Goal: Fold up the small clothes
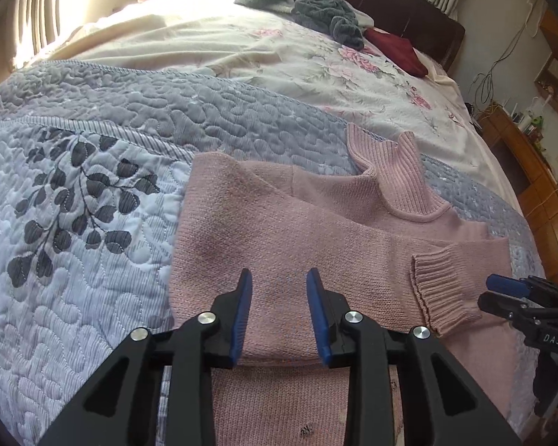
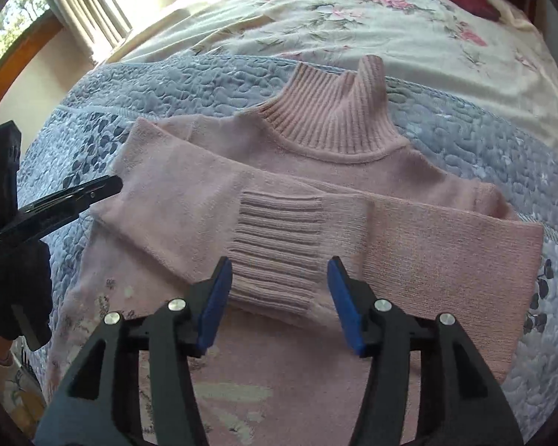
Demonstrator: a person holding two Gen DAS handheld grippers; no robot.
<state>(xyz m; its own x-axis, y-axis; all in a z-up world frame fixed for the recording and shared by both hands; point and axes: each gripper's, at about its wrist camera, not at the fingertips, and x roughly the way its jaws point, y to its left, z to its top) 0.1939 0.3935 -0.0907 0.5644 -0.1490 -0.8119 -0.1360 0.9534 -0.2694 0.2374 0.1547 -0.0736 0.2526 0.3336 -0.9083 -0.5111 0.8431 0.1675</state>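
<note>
So the pink sweater [image 2: 316, 200] is lying flat on the bed [image 1: 93, 204], on the blue quilted cover, turtleneck collar [image 2: 334, 119] pointing toward the headboard end. Both sleeves look already folded in across the chest: one runs across the body, and the ribbed cuff [image 2: 275, 252] of the other sits on top near the middle. So I'd say the sleeve step is done and what's left is folding the body up.

The left gripper [image 1: 281, 312] is open and empty, hovering over the sweater's lower left part. The right gripper [image 2: 279, 301] is also open with nothing in it, jaws either side of that cuff but not pinching it, as far as I can tell.

The next move is probably both grippers dropping down to the hem, which is mostly hidden under the grippers in both views, grabbing a corner each and bringing it up toward the collar. The tricky bit is that loose knit: pinch both layers or the sleeves slide out of place.
</note>
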